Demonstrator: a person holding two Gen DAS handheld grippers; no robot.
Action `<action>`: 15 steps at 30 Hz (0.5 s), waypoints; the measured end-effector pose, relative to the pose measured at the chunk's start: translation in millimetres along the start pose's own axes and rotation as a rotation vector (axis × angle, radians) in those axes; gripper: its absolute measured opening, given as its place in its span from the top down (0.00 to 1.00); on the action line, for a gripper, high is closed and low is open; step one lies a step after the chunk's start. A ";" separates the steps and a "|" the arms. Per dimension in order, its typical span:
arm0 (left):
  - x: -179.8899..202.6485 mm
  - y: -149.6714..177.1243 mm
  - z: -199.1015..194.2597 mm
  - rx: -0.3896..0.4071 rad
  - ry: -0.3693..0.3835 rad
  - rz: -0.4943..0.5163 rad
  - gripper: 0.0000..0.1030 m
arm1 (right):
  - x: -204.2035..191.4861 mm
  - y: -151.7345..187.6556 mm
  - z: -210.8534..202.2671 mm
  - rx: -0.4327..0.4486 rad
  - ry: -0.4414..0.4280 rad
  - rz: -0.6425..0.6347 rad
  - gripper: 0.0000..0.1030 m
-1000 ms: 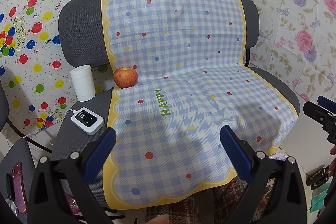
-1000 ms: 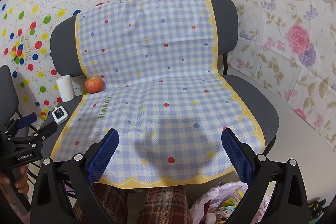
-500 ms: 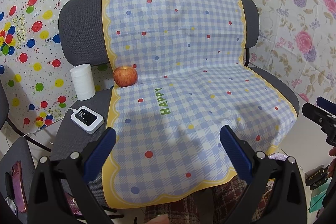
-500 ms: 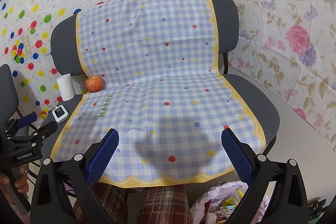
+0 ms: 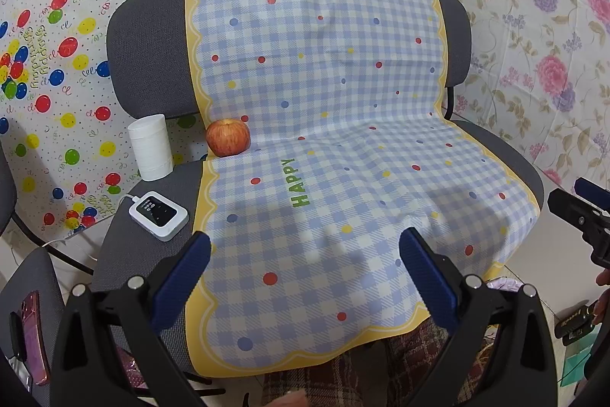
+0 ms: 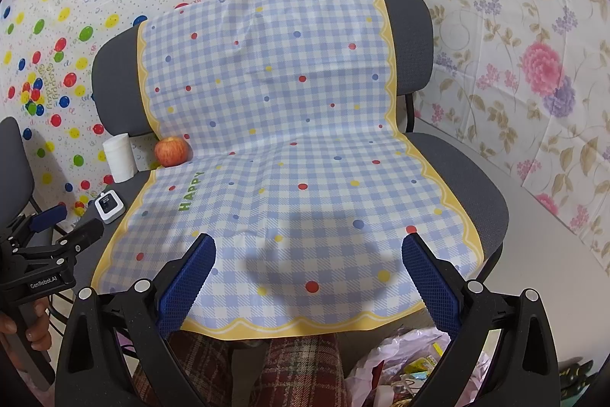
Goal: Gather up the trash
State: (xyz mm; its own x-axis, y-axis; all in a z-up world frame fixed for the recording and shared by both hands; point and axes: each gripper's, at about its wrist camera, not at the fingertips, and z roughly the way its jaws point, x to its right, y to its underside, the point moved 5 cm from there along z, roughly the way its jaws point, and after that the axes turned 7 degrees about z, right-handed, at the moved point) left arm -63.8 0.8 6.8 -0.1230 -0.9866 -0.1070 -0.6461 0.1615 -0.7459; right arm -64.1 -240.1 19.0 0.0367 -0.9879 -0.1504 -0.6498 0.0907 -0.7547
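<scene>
A grey chair [image 5: 148,37] is draped with a blue checked "HAPPY" cloth [image 5: 324,147]. A red apple [image 5: 228,137] sits at the back left of the seat, also in the right wrist view [image 6: 171,151]. A white paper cup [image 5: 150,147] stands left of it. A pink bag of trash [image 6: 400,365] lies on the floor below the seat front. My left gripper [image 5: 305,277] is open and empty over the seat's front. My right gripper [image 6: 309,281] is open and empty there too.
A small white device [image 5: 159,210] with a screen and cable lies on the seat's left edge. A phone [image 5: 32,334] lies on another chair at lower left. Balloon and floral sheets cover the walls. The other gripper shows at each view's edge [image 6: 49,254].
</scene>
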 end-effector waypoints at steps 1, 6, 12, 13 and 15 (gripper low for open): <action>-0.6 -0.3 0.3 0.000 0.001 0.001 0.07 | 0.5 -0.1 -0.4 0.000 -0.002 0.000 0.06; -0.7 0.7 1.1 0.001 -0.002 0.000 0.07 | 0.1 1.4 2.6 -0.002 -0.001 -0.002 0.06; -0.9 2.0 16.1 -0.005 0.018 -0.015 0.07 | 9.3 -1.0 20.7 -0.007 0.011 -0.008 0.06; -0.7 2.1 20.4 -0.012 0.022 -0.019 0.07 | 12.7 -3.1 25.5 -0.008 0.016 -0.009 0.06; 0.2 1.8 30.5 -0.026 0.025 -0.023 0.07 | 21.7 -9.3 39.5 -0.011 0.026 -0.015 0.06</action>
State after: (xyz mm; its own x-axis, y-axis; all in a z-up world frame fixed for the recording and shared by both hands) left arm -42.0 0.2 -14.7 -0.1265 -0.9893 -0.0727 -0.6686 0.1392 -0.7304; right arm -27.3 -257.4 -2.5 0.0271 -0.9921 -0.1227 -0.6575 0.0748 -0.7498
